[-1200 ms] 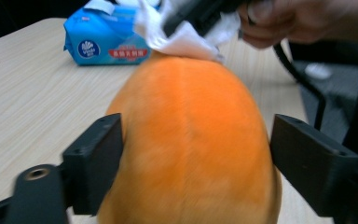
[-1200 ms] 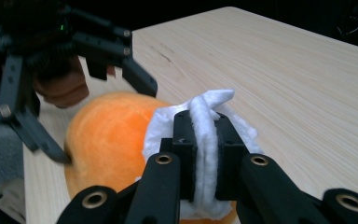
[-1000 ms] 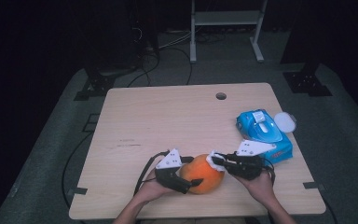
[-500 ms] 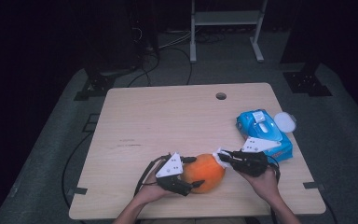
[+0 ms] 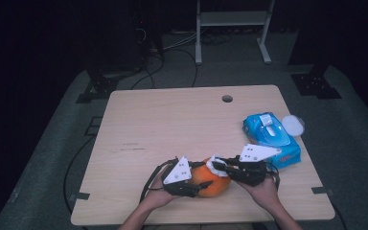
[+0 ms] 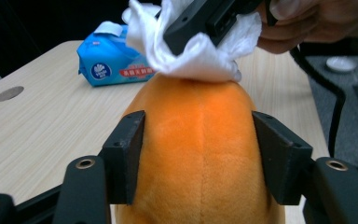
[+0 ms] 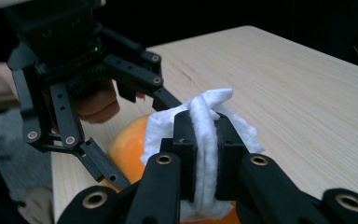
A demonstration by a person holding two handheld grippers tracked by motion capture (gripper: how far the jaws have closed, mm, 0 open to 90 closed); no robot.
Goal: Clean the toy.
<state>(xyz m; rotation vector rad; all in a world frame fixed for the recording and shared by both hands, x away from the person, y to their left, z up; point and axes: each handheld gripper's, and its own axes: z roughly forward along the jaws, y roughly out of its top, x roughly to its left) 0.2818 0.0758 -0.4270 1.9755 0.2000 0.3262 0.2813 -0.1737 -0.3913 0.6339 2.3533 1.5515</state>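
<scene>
An orange plush toy (image 5: 212, 186) lies near the table's front edge. My left gripper (image 6: 200, 135) has just been closing, and its pads (image 6: 127, 154) now press on both sides of the toy (image 6: 200, 154). My right gripper (image 7: 204, 135) is shut on a crumpled white wipe (image 7: 209, 105). It holds the wipe (image 6: 200, 60) against the top of the toy (image 7: 126, 144). In the high view the left gripper (image 5: 199, 184) comes at the toy from the left. There the right gripper (image 5: 219, 167) reaches in from the right with the wipe (image 5: 215, 165).
A blue pack of wipes (image 5: 268, 136) lies at the table's right side, close behind the right hand. A small white round lid (image 5: 293, 125) sits just past the right edge. A cable hole (image 5: 227, 98) is at the far side of the wooden table (image 5: 172, 124).
The left gripper has shifted slightly around the toy and now clamps it. The right gripper with the wipe has edged a little left over the toy's top.
</scene>
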